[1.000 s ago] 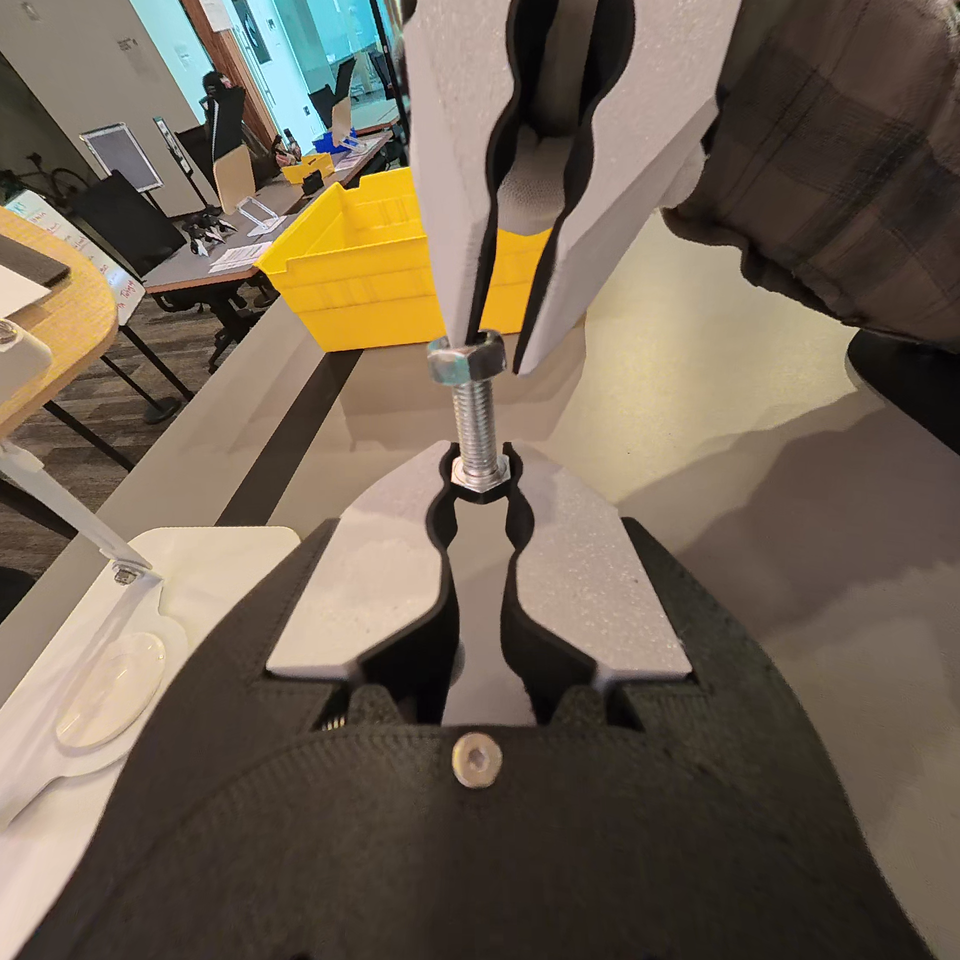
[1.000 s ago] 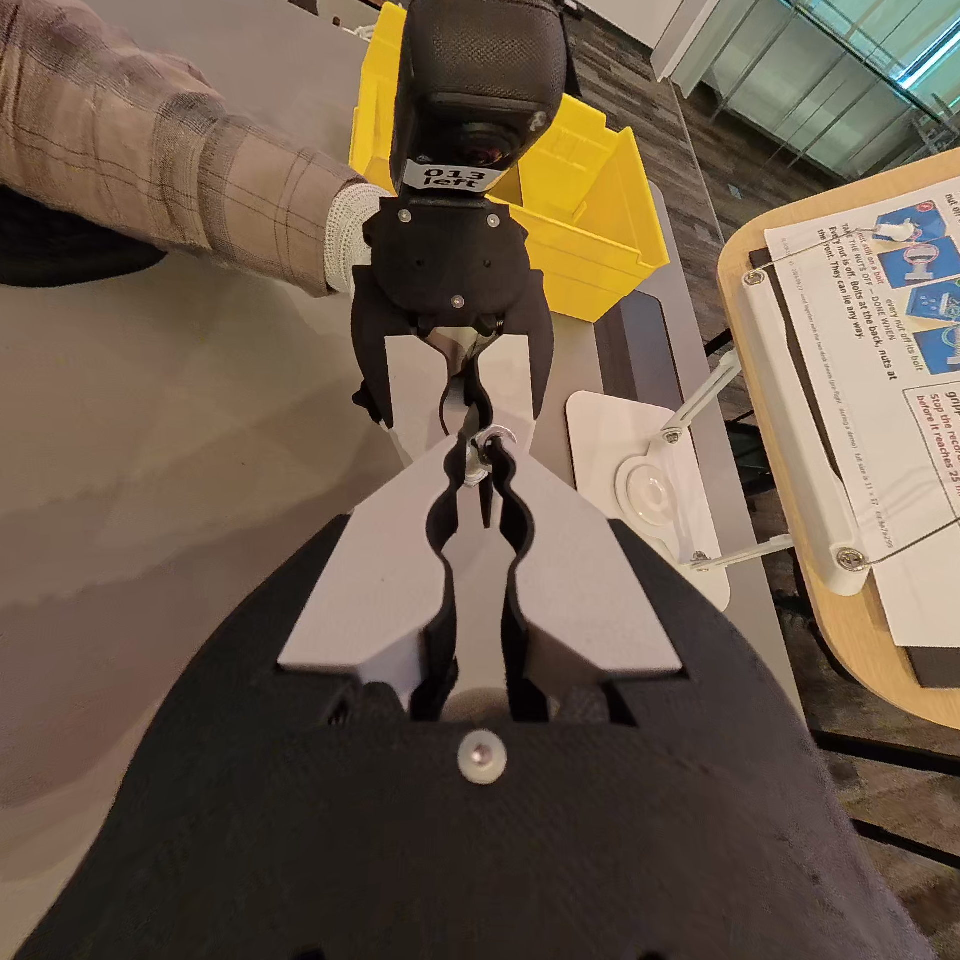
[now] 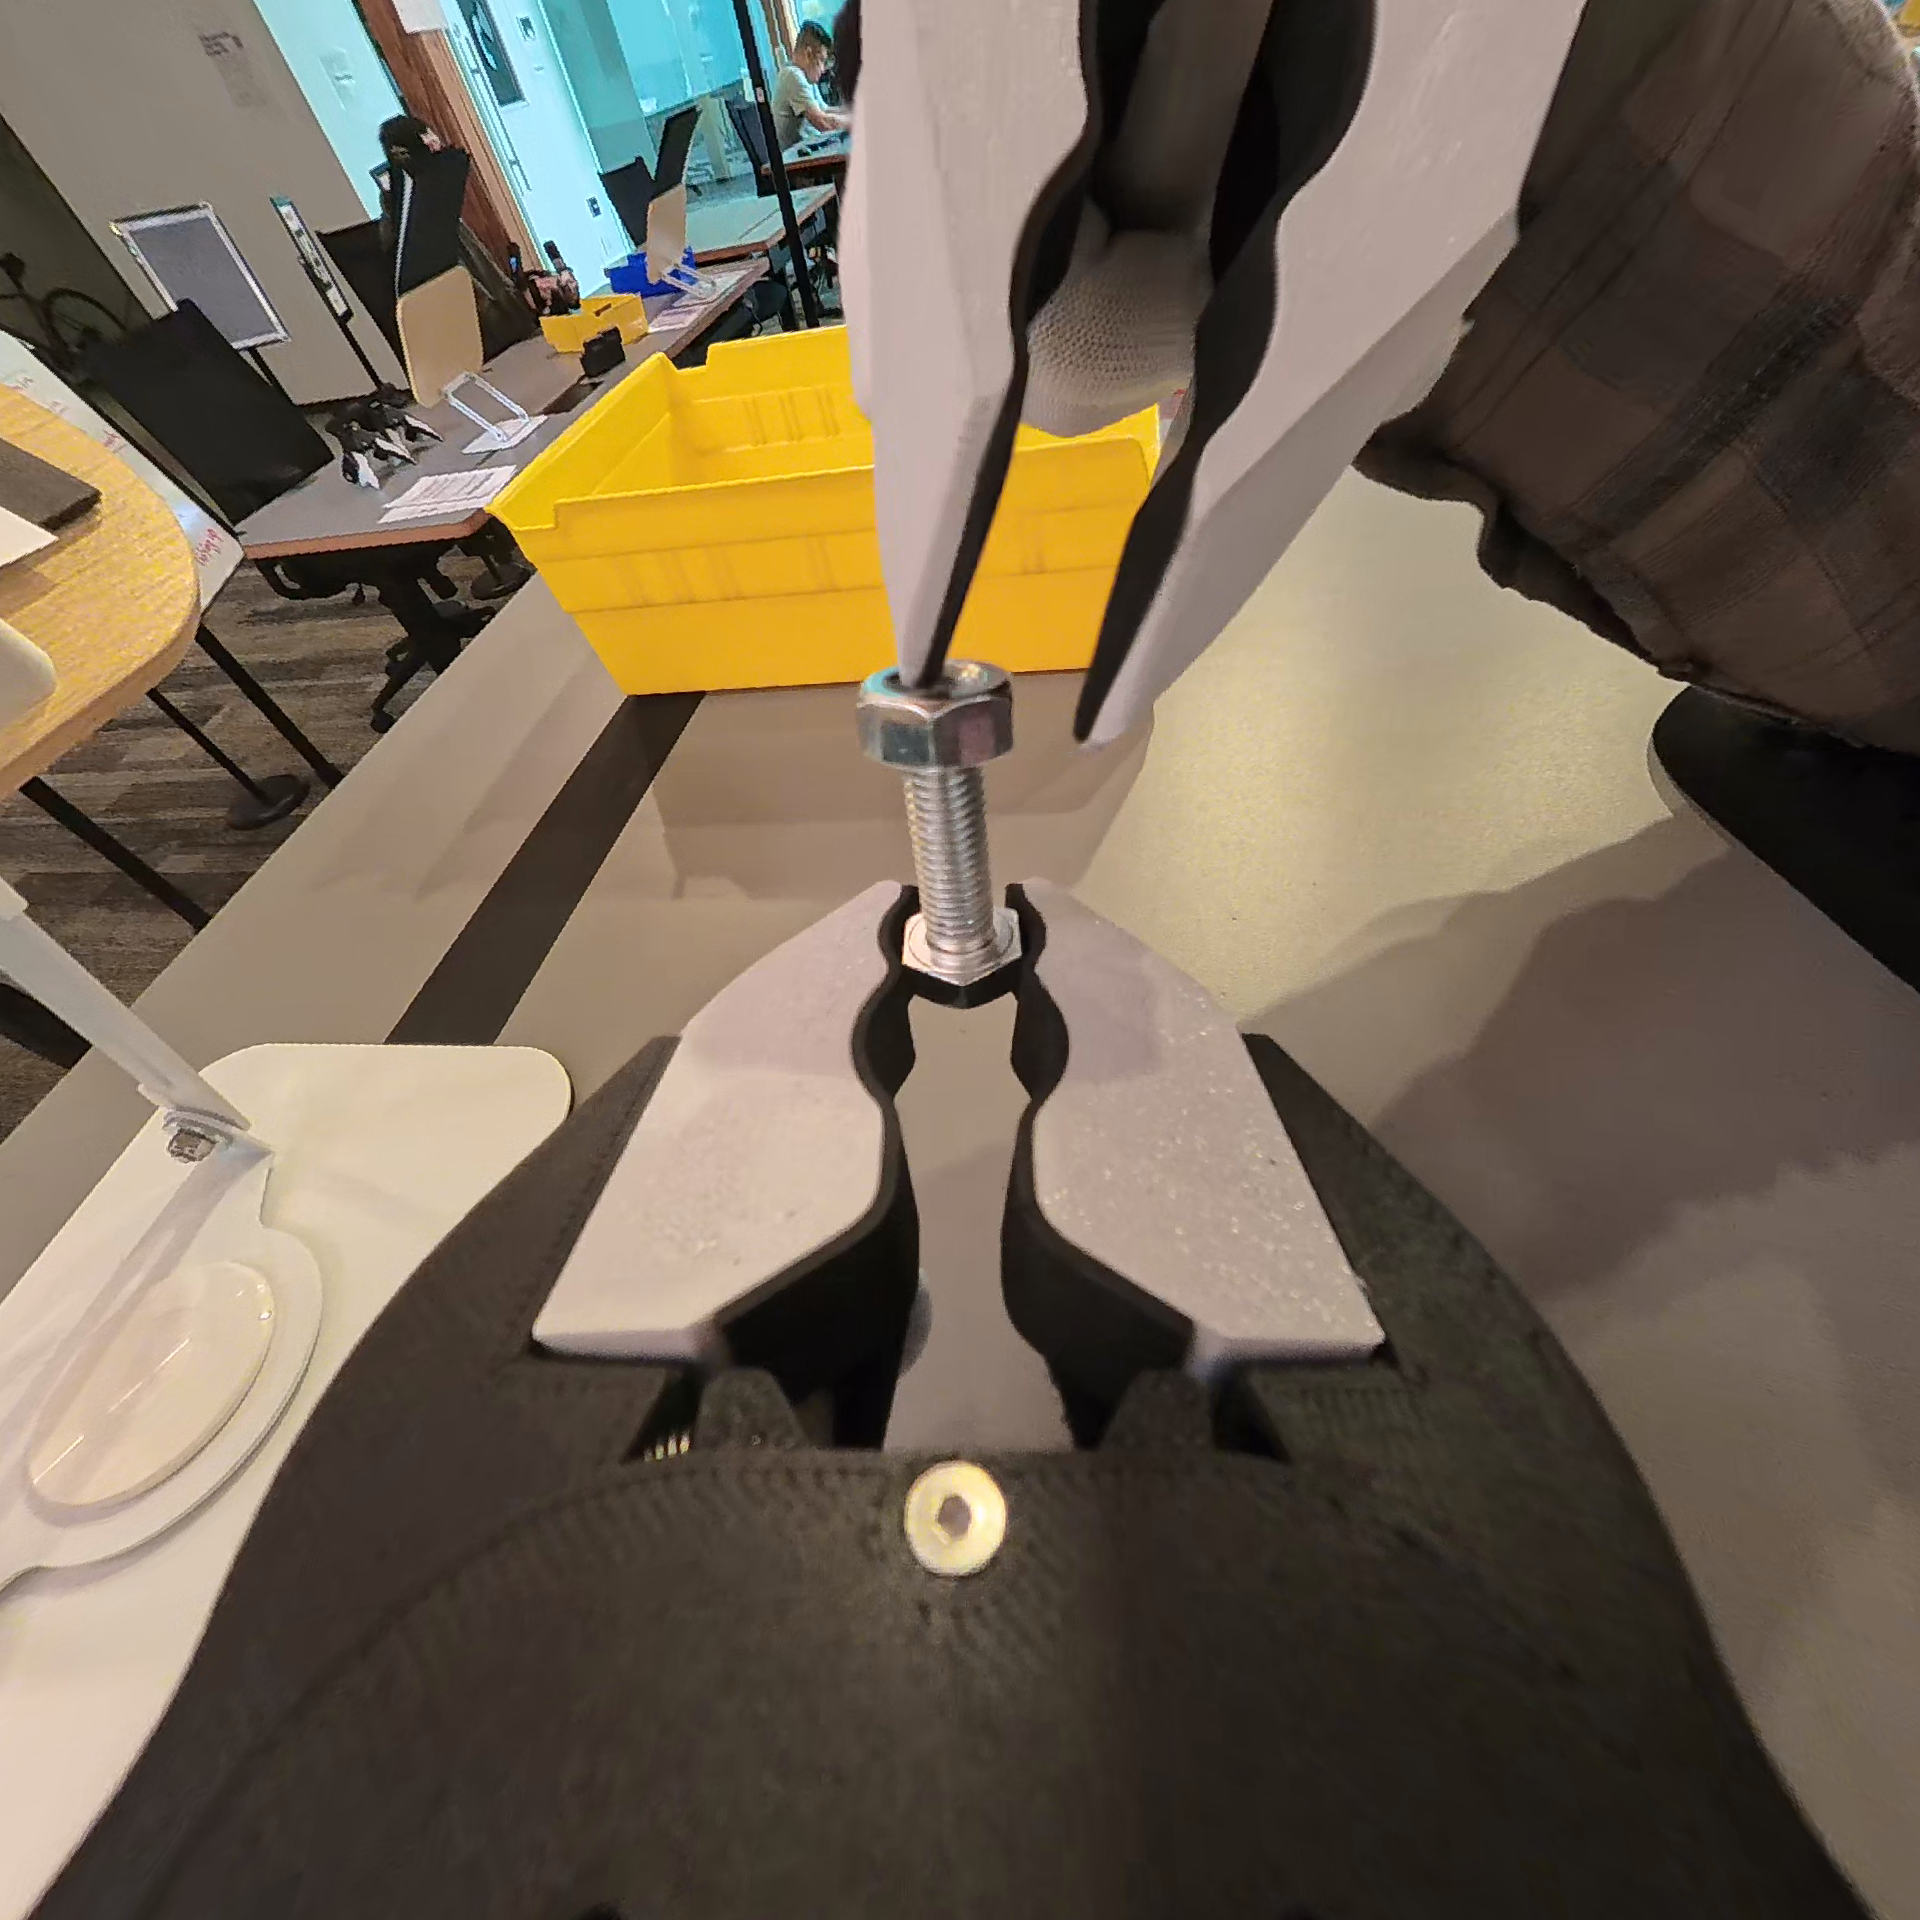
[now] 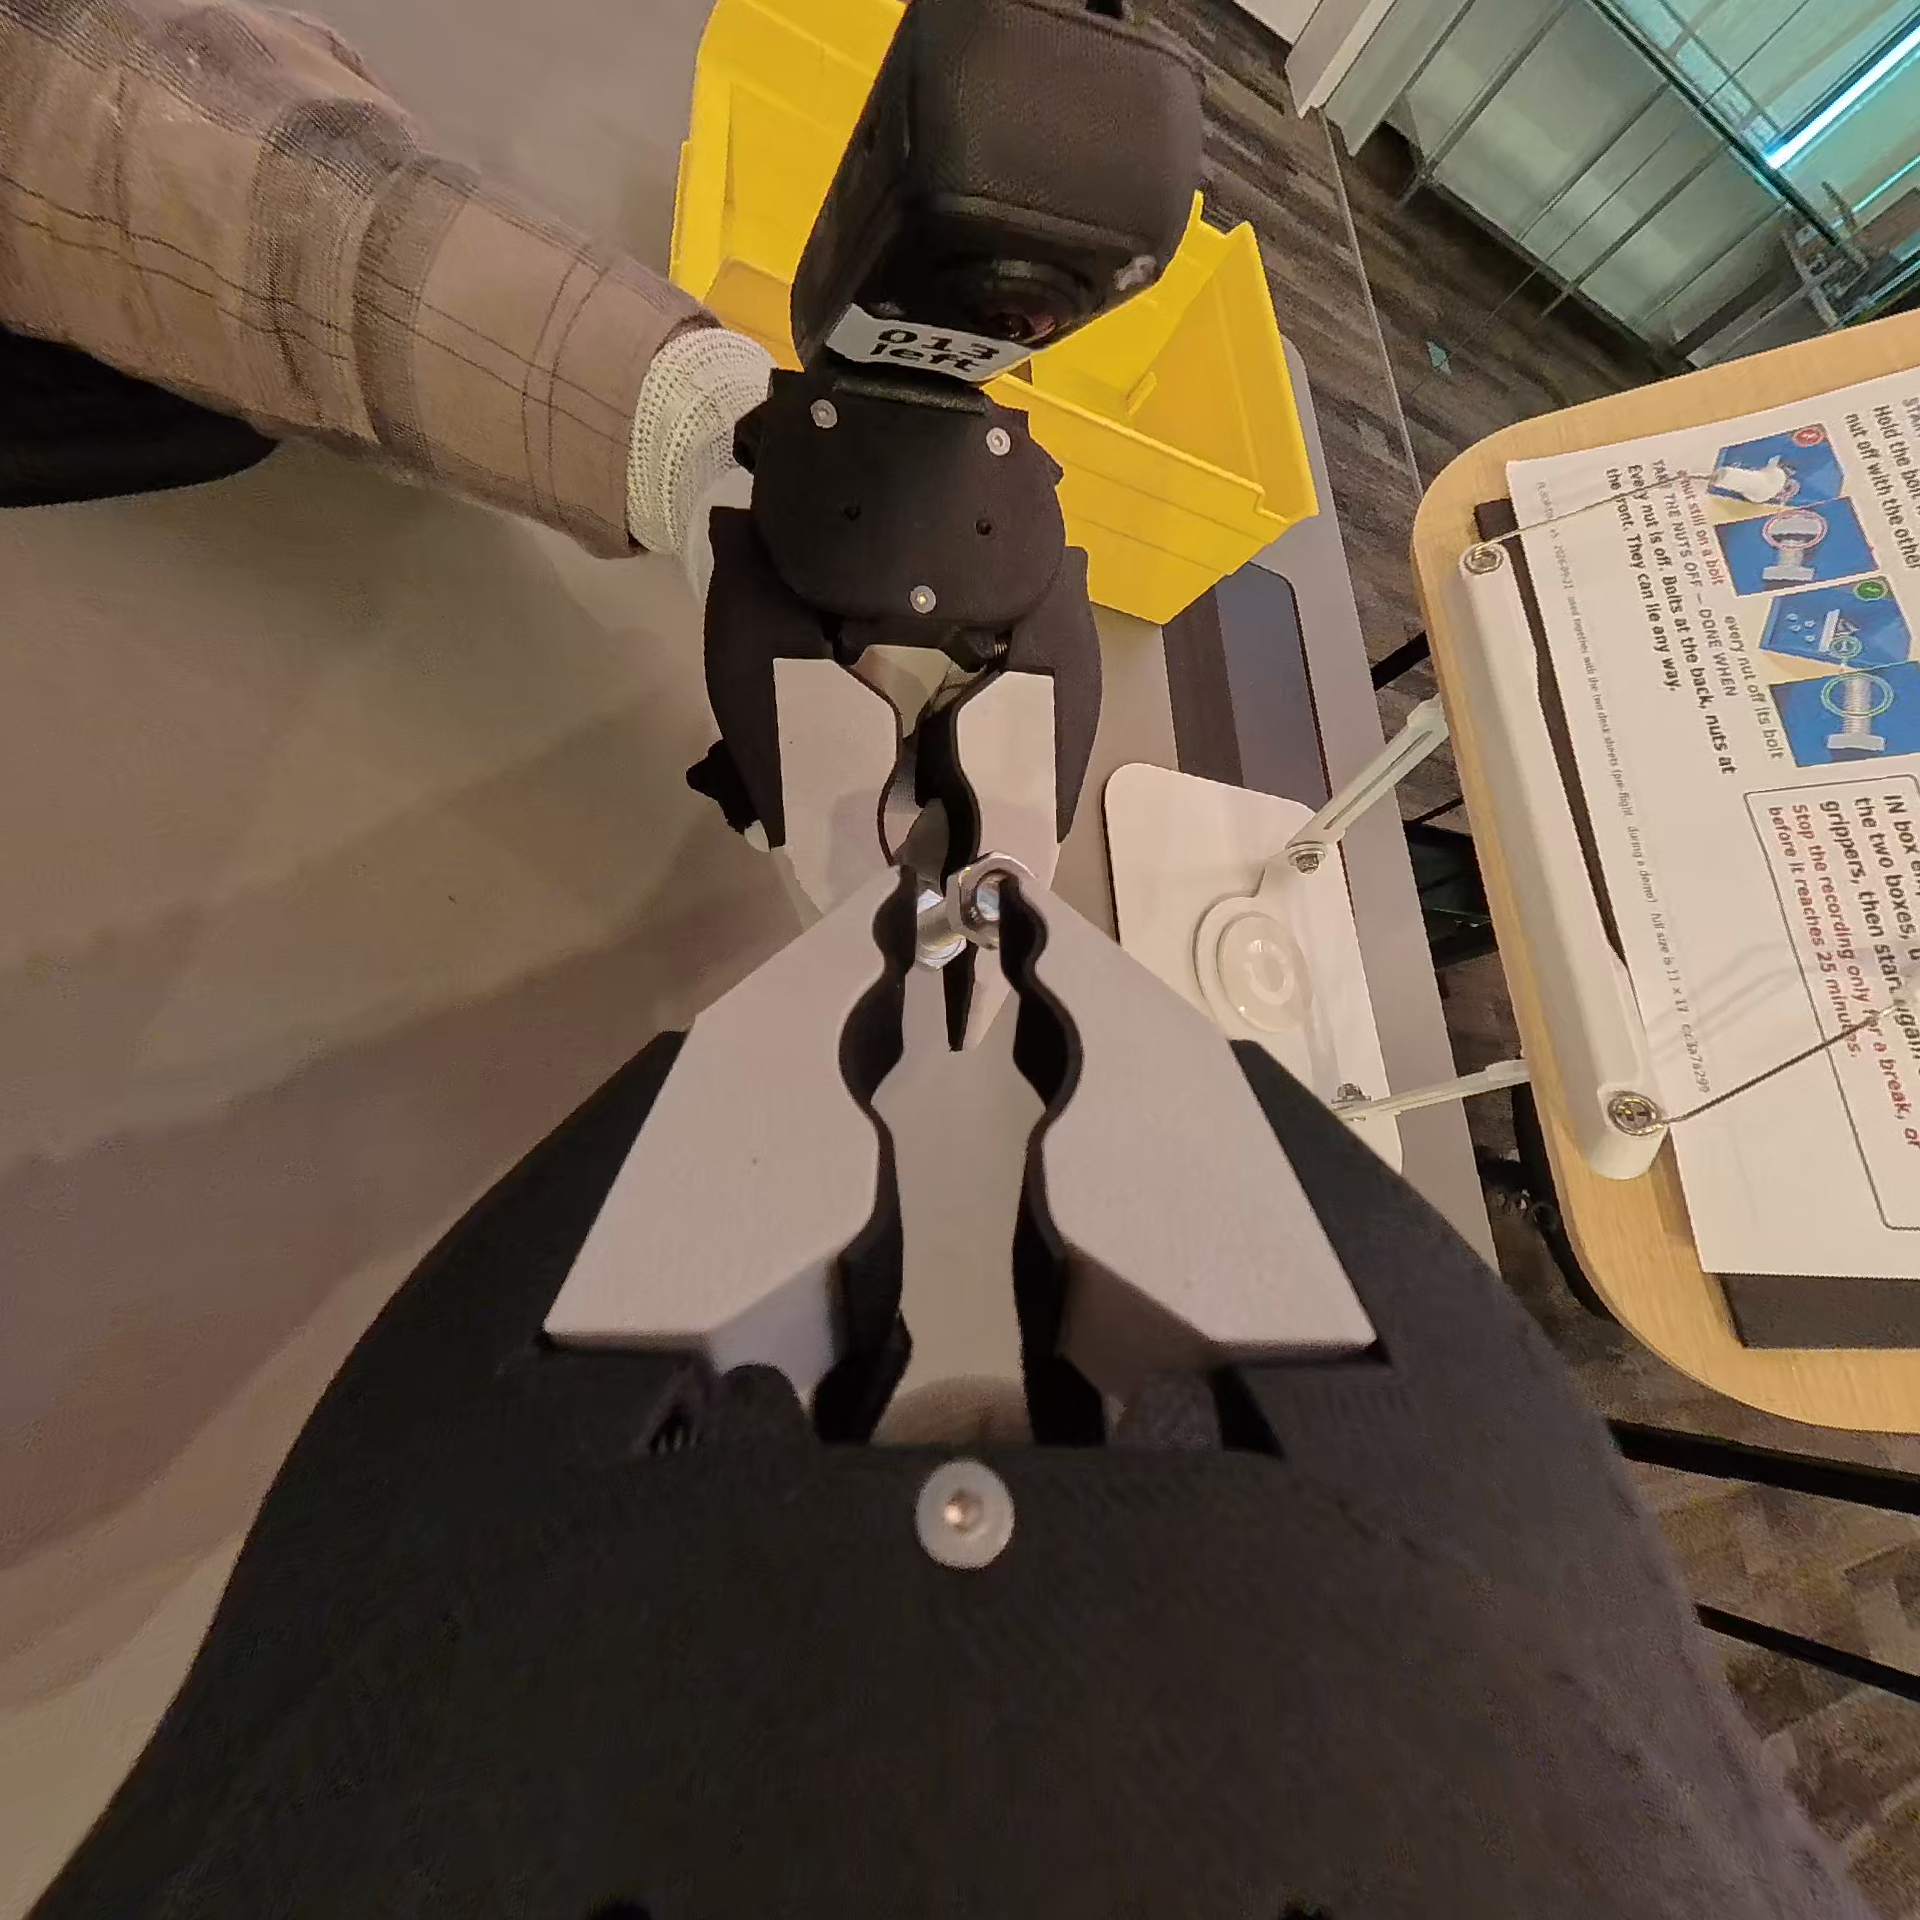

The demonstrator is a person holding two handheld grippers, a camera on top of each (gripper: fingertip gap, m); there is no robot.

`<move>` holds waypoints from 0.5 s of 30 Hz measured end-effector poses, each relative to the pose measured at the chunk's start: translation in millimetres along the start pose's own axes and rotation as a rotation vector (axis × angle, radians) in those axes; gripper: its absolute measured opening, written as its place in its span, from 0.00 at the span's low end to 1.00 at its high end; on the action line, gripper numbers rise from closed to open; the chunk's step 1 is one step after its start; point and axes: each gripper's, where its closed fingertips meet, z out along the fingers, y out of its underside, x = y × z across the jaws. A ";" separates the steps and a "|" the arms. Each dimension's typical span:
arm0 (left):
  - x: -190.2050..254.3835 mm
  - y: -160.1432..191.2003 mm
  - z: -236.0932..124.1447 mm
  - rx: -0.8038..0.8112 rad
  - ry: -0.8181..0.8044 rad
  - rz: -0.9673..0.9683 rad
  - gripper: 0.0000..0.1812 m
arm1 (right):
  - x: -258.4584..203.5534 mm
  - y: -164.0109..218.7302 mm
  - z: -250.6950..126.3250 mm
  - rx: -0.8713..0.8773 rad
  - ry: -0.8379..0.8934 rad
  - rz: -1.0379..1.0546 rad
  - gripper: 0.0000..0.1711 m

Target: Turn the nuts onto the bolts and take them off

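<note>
The left gripper (image 3: 961, 925) clamps the hex head of a silver threaded steel bolt (image 3: 943, 862). The right gripper (image 3: 1003, 696) stands parted around the silver hex nut (image 3: 934, 713) at the bolt's tip, one finger touching its rim. A printed white label sits under the left gripper's black camera (image 4: 997, 197)

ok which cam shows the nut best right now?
Left wrist view. The nut shows side-on at the tip of the bolt, flats and threads clear, with the right gripper open around it. In the right wrist view the nut is small, end-on and partly hidden between the fingers.
</note>
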 end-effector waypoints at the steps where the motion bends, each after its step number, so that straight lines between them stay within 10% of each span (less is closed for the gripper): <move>1: 0.0 0.1 0.1 -0.001 0.000 0.001 0.08 | 0.4 -1.3 -0.9 0.006 0.003 0.001 0.09; 15: 5.2 1.6 2.4 -0.026 0.006 0.049 0.08 | 2.0 4.1 0.4 -0.019 0.001 0.033 0.13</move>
